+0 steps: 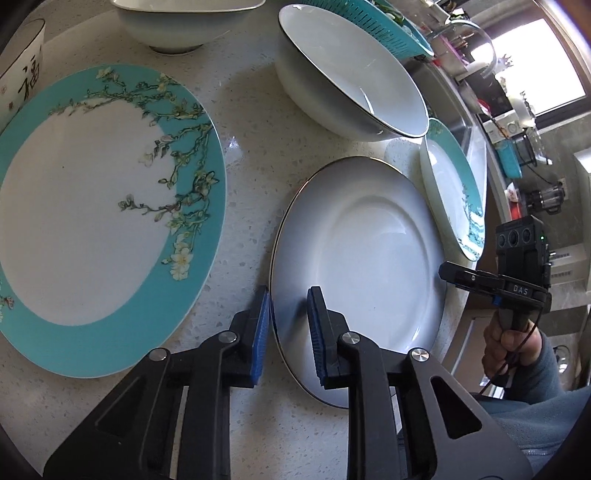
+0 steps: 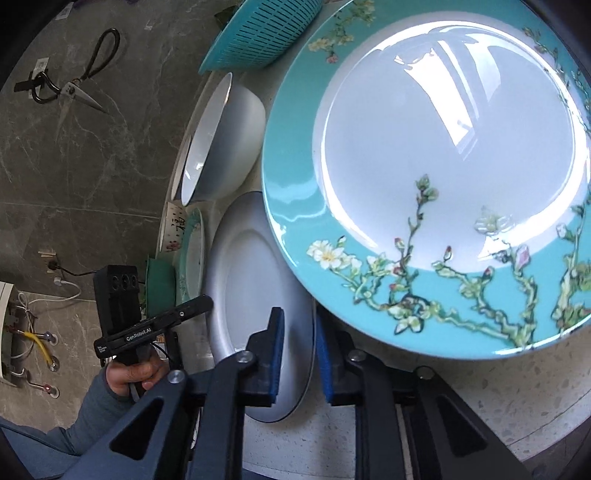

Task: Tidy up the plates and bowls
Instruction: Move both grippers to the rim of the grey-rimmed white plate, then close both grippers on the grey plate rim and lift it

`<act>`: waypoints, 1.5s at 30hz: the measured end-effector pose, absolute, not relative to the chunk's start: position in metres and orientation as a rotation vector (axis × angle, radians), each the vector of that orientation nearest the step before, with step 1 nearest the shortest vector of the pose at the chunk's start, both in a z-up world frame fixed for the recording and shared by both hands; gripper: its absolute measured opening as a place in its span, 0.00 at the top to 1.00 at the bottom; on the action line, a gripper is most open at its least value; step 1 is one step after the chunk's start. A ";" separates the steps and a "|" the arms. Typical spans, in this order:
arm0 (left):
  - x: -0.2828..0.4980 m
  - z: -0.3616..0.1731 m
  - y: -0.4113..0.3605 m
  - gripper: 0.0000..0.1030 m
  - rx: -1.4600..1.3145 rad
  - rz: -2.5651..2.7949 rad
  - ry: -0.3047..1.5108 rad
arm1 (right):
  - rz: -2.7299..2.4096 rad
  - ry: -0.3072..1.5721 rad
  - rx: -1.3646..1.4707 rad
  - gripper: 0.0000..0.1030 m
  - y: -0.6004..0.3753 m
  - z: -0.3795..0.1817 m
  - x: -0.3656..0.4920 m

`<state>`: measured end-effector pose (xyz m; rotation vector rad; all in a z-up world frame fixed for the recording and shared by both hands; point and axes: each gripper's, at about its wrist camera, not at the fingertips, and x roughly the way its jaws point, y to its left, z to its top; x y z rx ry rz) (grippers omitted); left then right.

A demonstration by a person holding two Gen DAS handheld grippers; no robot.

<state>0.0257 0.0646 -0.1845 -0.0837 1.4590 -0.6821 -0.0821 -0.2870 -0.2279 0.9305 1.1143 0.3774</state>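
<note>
A pale grey plate (image 1: 369,251) with a thin dark rim lies on the speckled counter (image 1: 251,147). My left gripper (image 1: 289,295) is shut on its near rim, one blue pad under the edge and one on top. My right gripper (image 1: 452,273) shows at the plate's opposite edge, held by a hand. In the right wrist view my right gripper (image 2: 298,314) is shut on the grey plate's (image 2: 251,280) rim. My left gripper (image 2: 205,301) shows at its far side. A turquoise blossom plate (image 2: 424,166) overlaps the grey plate's edge there.
A large turquoise blossom plate (image 1: 92,221) lies left of the grey one, a second (image 1: 454,192) right of it. A white bowl (image 1: 351,74) stands behind, another (image 1: 173,26) farther back. There are also a lettered bowl (image 1: 22,74), a teal colander (image 1: 384,26) and a sink (image 1: 454,110).
</note>
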 end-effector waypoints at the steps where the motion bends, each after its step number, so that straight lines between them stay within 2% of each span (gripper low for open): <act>1: 0.027 -0.185 0.064 0.82 -0.089 -0.677 1.470 | 0.373 1.120 0.926 0.87 -0.288 -0.229 -0.083; 5: 0.034 -0.187 0.065 0.82 -0.127 -0.668 1.510 | 0.370 1.127 0.927 0.87 -0.290 -0.232 -0.088; 11: 0.029 -0.180 0.049 0.81 -0.007 -0.656 1.486 | 0.349 1.134 0.921 0.86 -0.285 -0.229 -0.088; 27: 0.000 -0.172 0.055 0.81 -0.071 -0.595 1.472 | 0.335 1.153 0.881 0.85 -0.272 -0.215 -0.092; 45: -0.088 -0.147 0.178 0.81 -0.247 -0.394 1.420 | 0.545 1.271 0.673 0.84 -0.173 -0.196 -0.076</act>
